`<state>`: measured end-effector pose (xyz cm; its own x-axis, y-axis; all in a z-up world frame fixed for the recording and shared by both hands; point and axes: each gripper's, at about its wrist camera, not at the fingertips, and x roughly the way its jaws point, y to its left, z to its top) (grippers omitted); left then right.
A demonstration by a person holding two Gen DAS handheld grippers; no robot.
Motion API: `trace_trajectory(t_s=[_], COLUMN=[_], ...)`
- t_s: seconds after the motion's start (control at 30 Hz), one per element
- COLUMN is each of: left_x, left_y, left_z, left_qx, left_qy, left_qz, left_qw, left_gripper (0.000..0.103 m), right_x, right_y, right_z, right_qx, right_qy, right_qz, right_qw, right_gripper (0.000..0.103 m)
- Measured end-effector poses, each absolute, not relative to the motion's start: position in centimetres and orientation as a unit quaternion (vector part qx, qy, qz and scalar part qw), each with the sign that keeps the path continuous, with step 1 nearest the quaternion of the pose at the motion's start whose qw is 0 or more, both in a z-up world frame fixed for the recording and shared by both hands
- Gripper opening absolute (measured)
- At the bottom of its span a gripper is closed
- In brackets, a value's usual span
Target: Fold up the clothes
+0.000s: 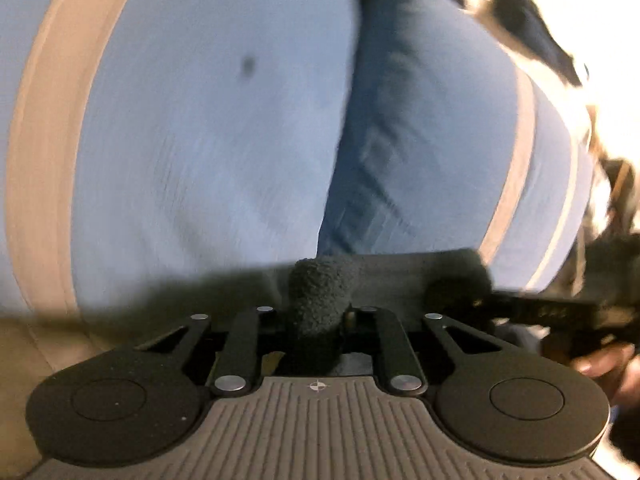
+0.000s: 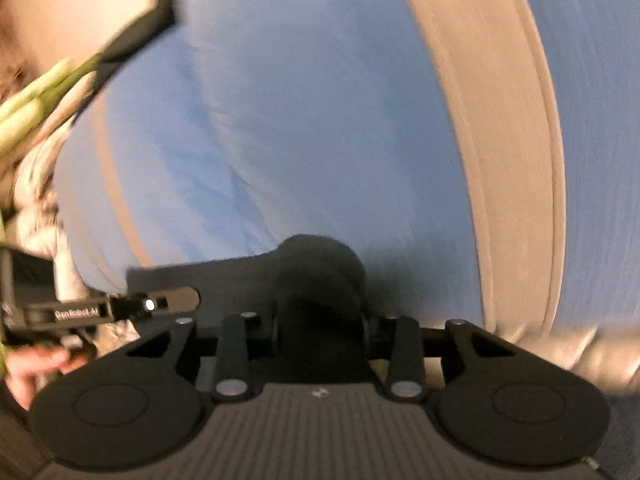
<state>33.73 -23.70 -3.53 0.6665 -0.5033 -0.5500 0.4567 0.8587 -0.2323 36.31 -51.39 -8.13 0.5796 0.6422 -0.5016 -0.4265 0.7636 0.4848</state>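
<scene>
Both grippers, left gripper (image 1: pixel 320 300) and right gripper (image 2: pixel 320 280), look pinched nearly closed on a dark cloth (image 1: pixel 392 268) near the cameras over blue bedding (image 1: pixel 200 140), where uneven lifting could skew the fold.

Your left gripper (image 1: pixel 320 304) has fuzzy black foam pads, black linkage bars with silver rivets, two round black discs and a ribbed grey base. Your right gripper (image 2: pixel 320 292) looks alike; white lettering marks the neighbouring tool's side.
</scene>
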Motion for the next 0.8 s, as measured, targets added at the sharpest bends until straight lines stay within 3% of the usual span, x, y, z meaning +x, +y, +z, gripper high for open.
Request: trace_trajectory(t_s=[0.23, 0.4, 0.5, 0.53, 0.6, 0.63, 0.67, 0.8], left_x=[31.6, 32.1, 32.3, 32.1, 31.6, 31.4, 31.1, 30.6], left_y=[-27.7, -29.1, -29.6, -29.5, -28.8, -28.0, -27.3, -23.0], left_z=[-3.6, -6.5, -7.5, -7.4, -6.9, -6.4, -5.9, -3.4], left_qx=[0.123, 0.17, 0.177, 0.178, 0.171, 0.158, 0.146, 0.063], left_qy=[0.223, 0.219, 0.225, 0.228, 0.236, 0.24, 0.243, 0.258], left_qz=[-0.212, -0.166, -0.159, -0.166, -0.185, -0.194, -0.203, -0.236], left_qw=[0.944, 0.947, 0.945, 0.943, 0.938, 0.938, 0.937, 0.935], left_gripper=[0.016, 0.017, 0.026, 0.03, 0.045, 0.058, 0.074, 0.083], right_x=[34.4, 33.9, 34.0, 33.9, 33.7, 33.4, 33.1, 31.8], right_y=[-51.3, -50.3, -49.0, -48.6, -48.0, -48.0, -48.2, -50.6], right_z=[-7.1, -8.5, -9.4, -9.6, -9.8, -9.7, -9.5, -7.8], right_qx=[0.096, 0.052, 0.017, 0.001, -0.023, -0.029, -0.034, -0.035], right_qy=[0.266, 0.259, 0.265, 0.264, 0.263, 0.263, 0.259, 0.231], right_qz=[0.283, 0.253, 0.222, 0.21, 0.198, 0.194, 0.191, 0.185], right_qw=[0.917, 0.931, 0.938, 0.941, 0.944, 0.945, 0.946, 0.955], right_gripper=[0.031, 0.029, 0.031, 0.039, 0.068, 0.079, 0.099, 0.103])
